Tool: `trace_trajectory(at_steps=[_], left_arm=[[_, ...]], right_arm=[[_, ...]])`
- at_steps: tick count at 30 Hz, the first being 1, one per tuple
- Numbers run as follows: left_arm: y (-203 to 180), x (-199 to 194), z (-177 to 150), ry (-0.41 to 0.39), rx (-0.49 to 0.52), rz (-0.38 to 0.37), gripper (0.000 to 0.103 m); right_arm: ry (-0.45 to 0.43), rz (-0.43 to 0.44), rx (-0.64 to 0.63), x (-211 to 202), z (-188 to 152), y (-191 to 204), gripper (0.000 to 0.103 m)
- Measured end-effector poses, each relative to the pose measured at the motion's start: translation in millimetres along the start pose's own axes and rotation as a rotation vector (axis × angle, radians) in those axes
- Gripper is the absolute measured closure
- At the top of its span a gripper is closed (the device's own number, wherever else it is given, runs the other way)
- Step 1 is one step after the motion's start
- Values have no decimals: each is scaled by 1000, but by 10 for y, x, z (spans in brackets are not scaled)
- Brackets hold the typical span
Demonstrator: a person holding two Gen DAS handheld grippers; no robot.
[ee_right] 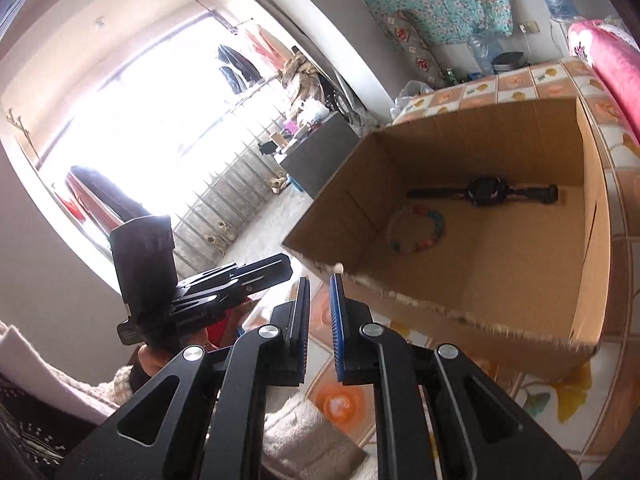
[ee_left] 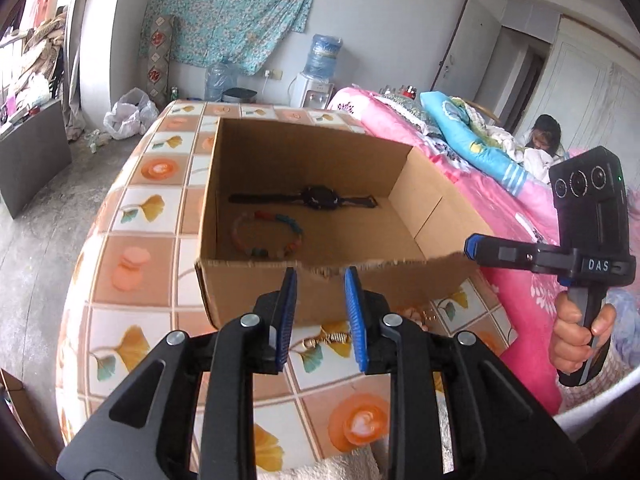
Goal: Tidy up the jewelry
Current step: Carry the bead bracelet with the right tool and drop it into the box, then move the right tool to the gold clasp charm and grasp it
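A black watch (ee_left: pixel 320 197) lies flat on the floor of the open cardboard box (ee_left: pixel 432 216), its strap stretched left to right along the far wall. Just in front of it sits a ring of coloured beads, the bracelet (ee_left: pixel 267 234). A gold chain piece (ee_left: pixel 324 339) rests on the tiled tablecloth (ee_left: pixel 140 208) outside the box, directly between and below the parted, empty fingers of the left gripper (ee_left: pixel 320 316). The right gripper (ee_right: pixel 319 324) hovers at the box's near corner, jaws slightly apart, holding nothing.
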State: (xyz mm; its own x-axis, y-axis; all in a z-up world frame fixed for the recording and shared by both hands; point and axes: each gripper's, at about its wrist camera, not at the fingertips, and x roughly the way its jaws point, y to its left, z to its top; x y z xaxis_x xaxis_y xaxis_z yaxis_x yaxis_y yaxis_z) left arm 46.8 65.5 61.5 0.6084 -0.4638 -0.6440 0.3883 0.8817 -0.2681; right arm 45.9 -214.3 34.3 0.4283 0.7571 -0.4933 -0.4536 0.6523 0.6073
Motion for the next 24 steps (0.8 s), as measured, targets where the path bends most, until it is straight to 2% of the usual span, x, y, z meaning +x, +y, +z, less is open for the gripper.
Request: trace_trajectory(at_steps=[5, 8, 11, 13, 17, 21, 24], left_arm=[[-34, 227, -239, 67, -39, 43, 80], [-61, 303, -256, 67, -24, 91, 80], [2, 354, -217, 52, -51, 111, 80], [70, 364, -172, 34, -70, 123, 80], [152, 355, -110, 3, -94, 105, 80], [162, 345, -129, 6, -62, 93, 80], [153, 339, -198, 18, -41, 57, 80]], right_arm=[[98, -90, 114, 105, -269, -310, 92], [88, -151, 143, 67, -206, -460, 92], [58, -174, 154, 8, -103, -533, 92], [64, -154, 172, 18, -61, -572, 92], [55, -177, 154, 0, -87, -531, 92], [34, -245, 130, -60, -149, -481, 92], [58, -287, 100, -82, -244, -399, 91]])
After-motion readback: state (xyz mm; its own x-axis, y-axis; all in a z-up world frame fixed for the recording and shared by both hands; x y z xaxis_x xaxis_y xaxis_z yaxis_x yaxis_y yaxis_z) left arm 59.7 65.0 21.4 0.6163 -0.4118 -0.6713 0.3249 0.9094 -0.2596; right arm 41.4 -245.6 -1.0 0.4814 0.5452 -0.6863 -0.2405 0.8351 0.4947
